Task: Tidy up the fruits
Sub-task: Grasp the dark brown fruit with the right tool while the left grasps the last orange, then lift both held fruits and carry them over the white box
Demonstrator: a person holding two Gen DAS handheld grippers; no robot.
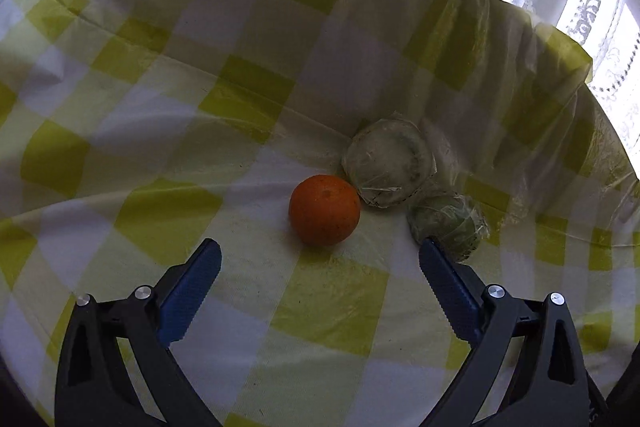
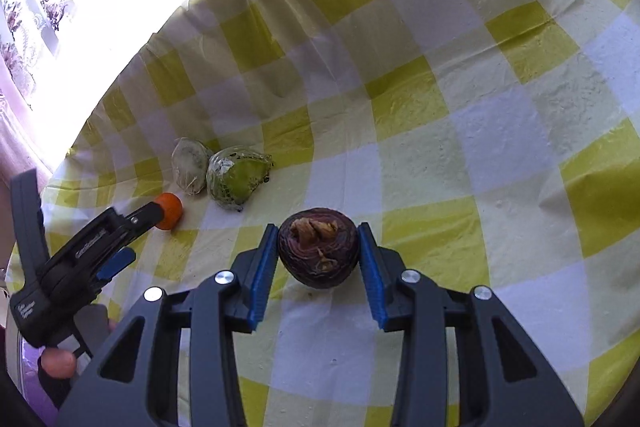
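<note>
Fruits: one orange [image 1: 324, 209], two wrapped green [image 1: 389, 163]

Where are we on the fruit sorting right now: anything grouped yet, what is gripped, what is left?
Done: two wrapped green fruits lie side by side, with the orange close against the larger one.

In hand: the right claw is shut on the dark purple fruit, which sits apart from the group. The left claw is open, just short of the orange, holding nothing.

Left: bringing the purple fruit over; no container is visible.
</note>
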